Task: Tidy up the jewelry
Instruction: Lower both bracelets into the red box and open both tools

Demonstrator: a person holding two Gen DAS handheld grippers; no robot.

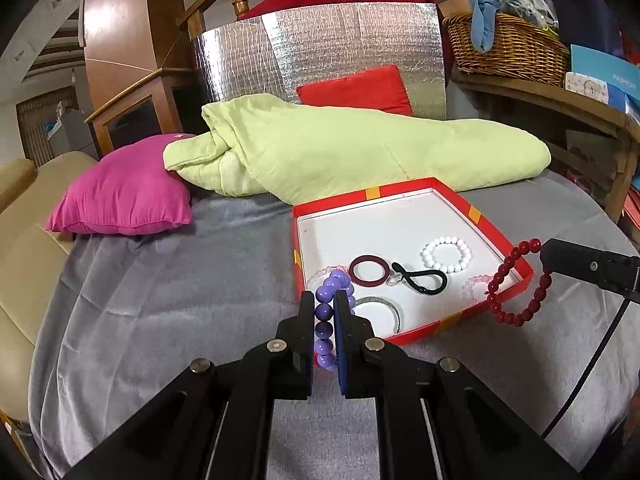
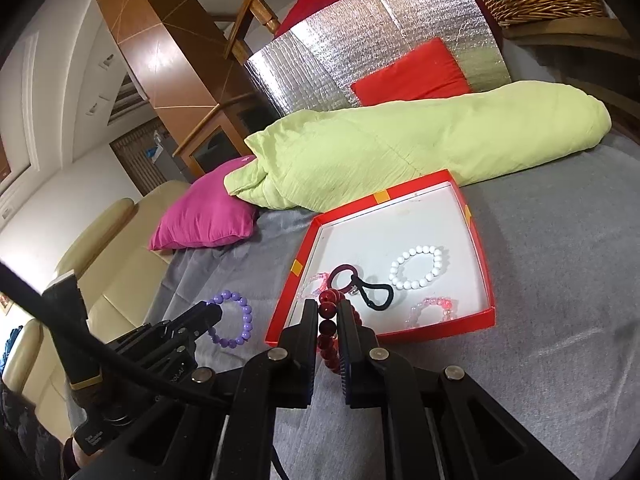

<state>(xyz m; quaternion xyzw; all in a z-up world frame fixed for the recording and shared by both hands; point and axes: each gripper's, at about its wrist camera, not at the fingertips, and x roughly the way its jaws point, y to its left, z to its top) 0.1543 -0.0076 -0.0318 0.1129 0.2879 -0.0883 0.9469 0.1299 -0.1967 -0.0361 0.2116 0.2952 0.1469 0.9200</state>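
Two grippers are working over a grey blanket (image 1: 168, 320), each one pinching a single bead bracelet. The left gripper (image 1: 324, 304) is clamping its fingers on a purple bracelet (image 1: 325, 312), which is hanging in the air just outside the near left corner of a red box (image 1: 424, 334). The right gripper (image 2: 328, 316) is squeezing a dark red bracelet (image 2: 329, 322), dangling at the box's near rim; from the left wrist view that same red loop (image 1: 520, 284) is hanging over the box's right corner. Six pieces are lying on the box's white floor: one white bracelet (image 1: 446, 256), one maroon ring (image 1: 368, 271), one black hair tie (image 1: 422, 280), one glittery bangle (image 1: 380, 308) and two pale pink bracelets, one (image 1: 324, 274) at the near left and one (image 1: 476, 286) at the near right. The far half of the floor is staying bare white. A green quilt (image 1: 352, 152) is pressing against the box's far edge, a pink pillow (image 1: 124, 196) is sitting well to the left, and a red cushion (image 1: 356, 88) is leaning on a silver board (image 1: 320, 52) behind. One wicker basket (image 1: 504, 48) is resting on a wooden shelf at the right. Open blanket is stretching left and right of the box.
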